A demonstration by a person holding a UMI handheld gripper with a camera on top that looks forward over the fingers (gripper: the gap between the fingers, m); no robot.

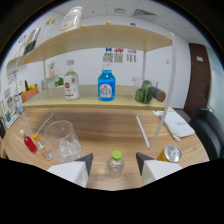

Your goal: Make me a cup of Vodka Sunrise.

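On the wooden counter (110, 127), right at its near edge, a small bottle with a green cap (115, 164) stands upright, and the gripper (114, 164) has its two fingers spread either side of it. There's a gap showing at each flank, so nothing is pinched yet; the bottle rests on its own base, standing between the fingertips. Its long axis runs straight up, which suits a squeeze across the body just below the cap.

Just ahead and off toward the counter's left side sits a clear glass pitcher (64, 141), and beside that a small bottle of red liquid (29, 142) lying tilted, likely the syrup for the sunrise colour. To the other side, near the right-hand edge, a can (171, 153) shows its silver top, close to the finger on that side.

Beyond them, a shelf unit (95, 100) stands across the back of the counter. On its lower board: a clear bottle with a red label (71, 85), probably the vodka, a blue bottle (106, 80) at the middle, and a dark green bottle on its side (148, 93).

Room to move? The middle of the counter between fingers and shelf is open wood. The tight spots are the pitcher and the can flanking the lift, and the white shelf leg (144, 130) ahead.
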